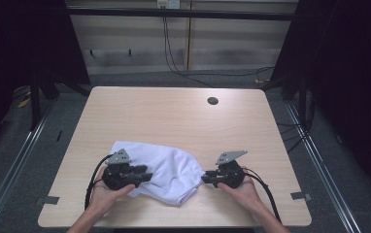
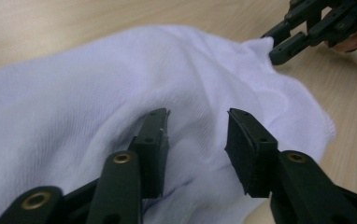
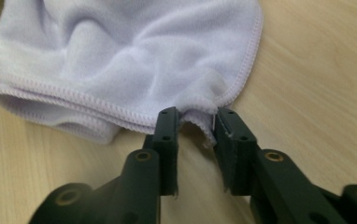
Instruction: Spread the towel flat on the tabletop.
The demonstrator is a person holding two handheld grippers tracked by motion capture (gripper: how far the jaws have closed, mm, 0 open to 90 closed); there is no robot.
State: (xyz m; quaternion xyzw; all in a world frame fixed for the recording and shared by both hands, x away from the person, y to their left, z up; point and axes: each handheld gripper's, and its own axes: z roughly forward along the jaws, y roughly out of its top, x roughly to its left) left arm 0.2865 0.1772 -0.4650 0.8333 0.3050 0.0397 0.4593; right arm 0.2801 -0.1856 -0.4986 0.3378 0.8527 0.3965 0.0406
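Observation:
A white cloth [image 1: 166, 170] lies crumpled near the front edge of the wooden table [image 1: 174, 116]. My left gripper [image 1: 149, 176] rests over the cloth's left part, held in a hand. In the left gripper view its jaws [image 2: 197, 114] stand apart above the cloth [image 2: 97, 84], pressing on nothing. My right gripper [image 1: 204, 178] is at the cloth's right corner. In the right gripper view the hemmed corner of the cloth [image 3: 120, 56] hangs between the jaw tips [image 3: 197, 112], with a gap still showing between the pads. The left gripper view shows the right gripper [image 2: 274, 49] at that corner.
A round cable hole [image 1: 212, 101] sits at the table's far right. Bare wood stretches behind the cloth. Dark frames and cables stand on the floor past the table's far edge.

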